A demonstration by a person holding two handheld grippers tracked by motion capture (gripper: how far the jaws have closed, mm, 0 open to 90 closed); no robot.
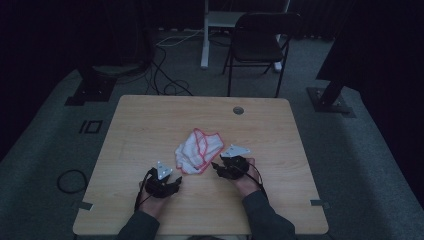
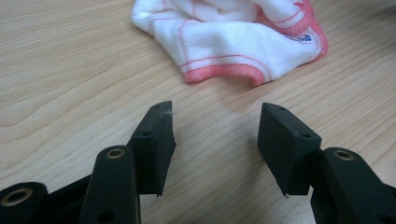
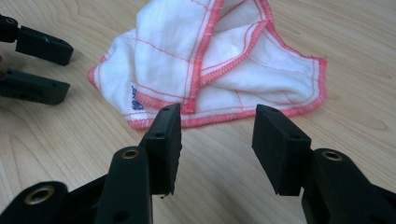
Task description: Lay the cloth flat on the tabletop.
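Item: white cloth with red stitched edging (image 1: 199, 150), lying crumpled and loosely folded near the middle of the wooden table (image 1: 150, 120). Not yet gripped; no neat fold is seen.

Left gripper (image 2: 215, 123): jaws spread, nothing between them, held low over bare wood just short of the cloth's near hem.

Right gripper (image 3: 217, 128): jaws spread, empty, aimed at the cloth's red-edged border, close to it but apart.

Progress, as judged: approach made by both tools; seizing of the cloth and all handling of it remain to be done.
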